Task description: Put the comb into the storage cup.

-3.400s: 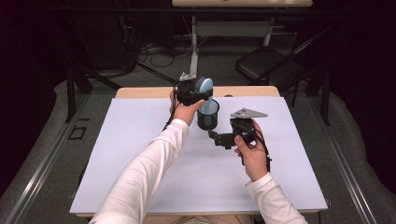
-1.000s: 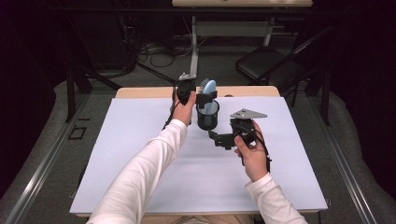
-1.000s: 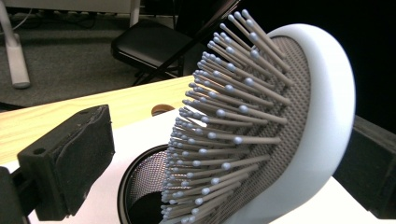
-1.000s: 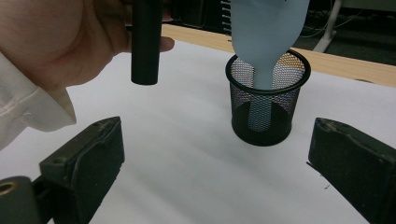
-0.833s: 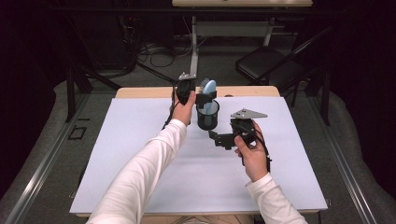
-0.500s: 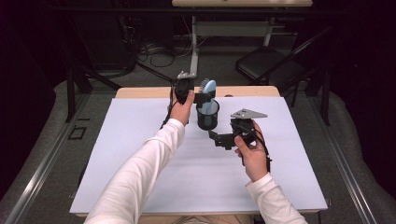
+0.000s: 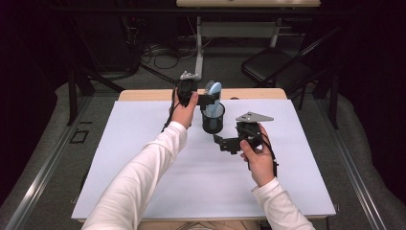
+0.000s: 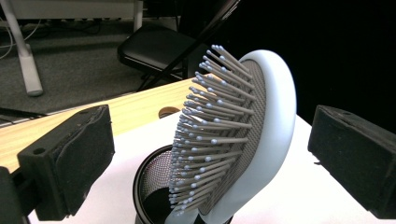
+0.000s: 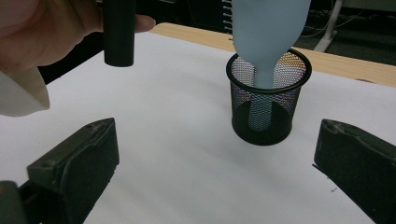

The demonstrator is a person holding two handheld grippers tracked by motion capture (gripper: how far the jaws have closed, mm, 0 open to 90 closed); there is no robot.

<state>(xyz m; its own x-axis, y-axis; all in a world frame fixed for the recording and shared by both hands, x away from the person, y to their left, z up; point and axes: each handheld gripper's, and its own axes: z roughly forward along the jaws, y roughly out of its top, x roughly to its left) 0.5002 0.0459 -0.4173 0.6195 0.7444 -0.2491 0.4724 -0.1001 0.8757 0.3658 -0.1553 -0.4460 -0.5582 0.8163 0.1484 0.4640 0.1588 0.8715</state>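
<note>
A pale blue hairbrush (image 7: 214, 90) stands handle-down in a black mesh cup (image 7: 213, 119) near the table's far edge, its head leaning over the rim. My left gripper (image 7: 206, 99) is level with the brush head, just left of it. In the left gripper view the brush head (image 8: 252, 135) rises from the cup (image 8: 149, 182) between the jaws of the left gripper (image 8: 212, 158), which are open wide and clear of it. My right gripper (image 7: 221, 143) hovers low in front of the cup, open. In the right gripper view the right gripper (image 9: 212, 177) faces the cup (image 9: 266, 107) and the brush's back (image 9: 268, 28).
A white sheet (image 7: 143, 158) covers the table, with a strip of bare wood (image 7: 143, 94) along the far edge. A black folding chair (image 7: 273, 67) and desk legs stand beyond it. The left hand (image 9: 42, 32) shows at the upper left of the right gripper view.
My left gripper has drawn back a little to the left of the brush, which stays leaning in the cup. The right gripper has not moved.
</note>
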